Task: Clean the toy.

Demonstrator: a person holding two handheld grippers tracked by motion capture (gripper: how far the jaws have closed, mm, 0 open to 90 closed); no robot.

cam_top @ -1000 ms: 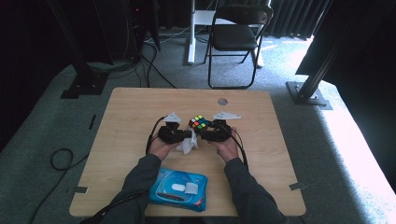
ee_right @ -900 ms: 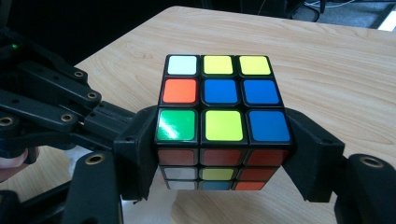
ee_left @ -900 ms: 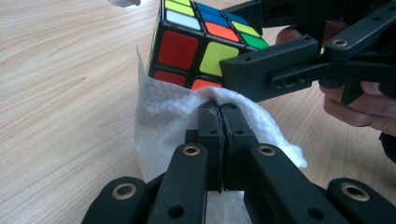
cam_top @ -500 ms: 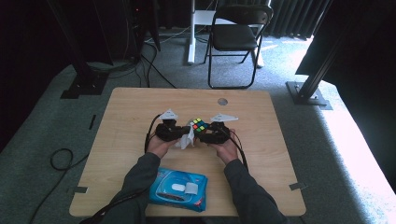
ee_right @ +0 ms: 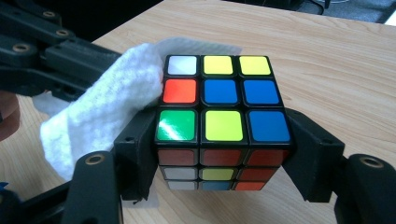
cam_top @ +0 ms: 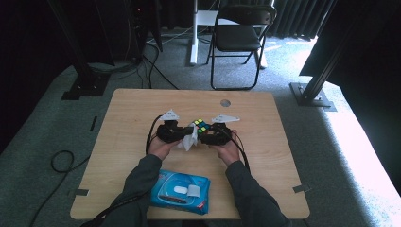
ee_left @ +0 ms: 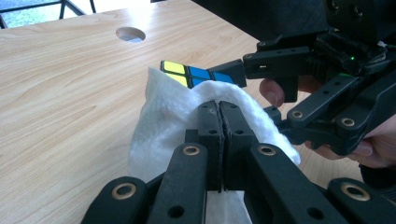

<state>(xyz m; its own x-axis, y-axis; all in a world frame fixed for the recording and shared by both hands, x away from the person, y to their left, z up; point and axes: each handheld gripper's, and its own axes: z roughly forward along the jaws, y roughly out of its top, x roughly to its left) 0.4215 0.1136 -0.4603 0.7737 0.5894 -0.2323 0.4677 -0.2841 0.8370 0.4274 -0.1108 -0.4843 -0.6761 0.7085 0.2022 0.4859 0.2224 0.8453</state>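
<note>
Hand-held gripper on the right was clamped on the cube; the left hand-held gripper, shut on the wipe, was pressed against its side, wiping judged unfinished.

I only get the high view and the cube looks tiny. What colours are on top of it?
Observer: The cube has a white, yellow, yellow row, then red, blue, blue, then green, yellow, blue.
Operator: Is it really gripped?
Observer: Yes, the right tongs clamp it on both sides.
Operator: And that white thing?
Observer: A textured wipe, pinched in the shut left tongs and pressed against the cube's side.
</note>
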